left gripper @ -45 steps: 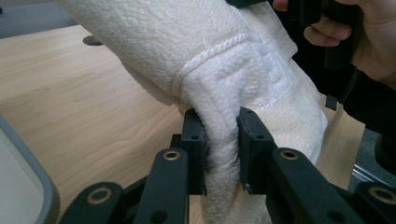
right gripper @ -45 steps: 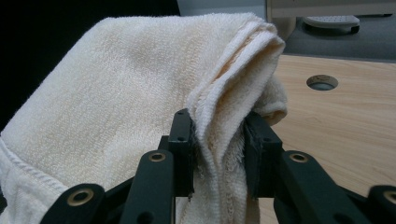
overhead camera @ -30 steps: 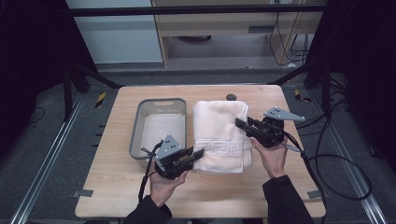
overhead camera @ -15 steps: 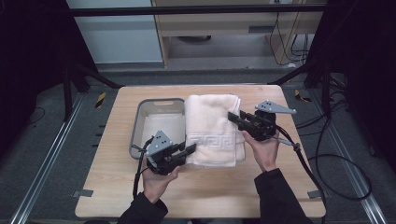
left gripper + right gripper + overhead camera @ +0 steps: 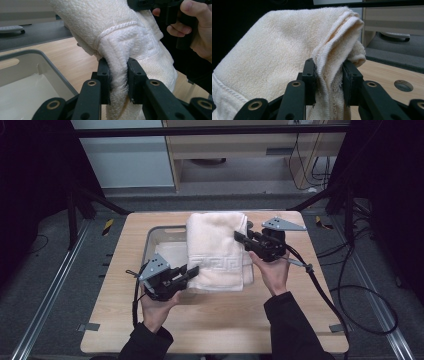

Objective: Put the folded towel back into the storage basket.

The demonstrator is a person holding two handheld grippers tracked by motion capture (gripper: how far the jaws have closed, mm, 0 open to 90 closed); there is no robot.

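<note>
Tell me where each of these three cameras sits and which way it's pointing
High view: above the person's side, facing forward and down on the wooden table; both forearms, left hand-held gripper, right hand-held gripper.
Left gripper view: rides the left hand-held gripper, looking along its jaws, clamped on the folded cream terry towel; grey plastic bin beside; the other hand.
Right gripper view: rides the right hand-held gripper, jaws clamped on the towel's folded edge.
Shared: all see the towel.

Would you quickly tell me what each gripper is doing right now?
Left gripper: shut on the towel, near its patterned end.
Right gripper: shut on the towel's folded edge.
</note>
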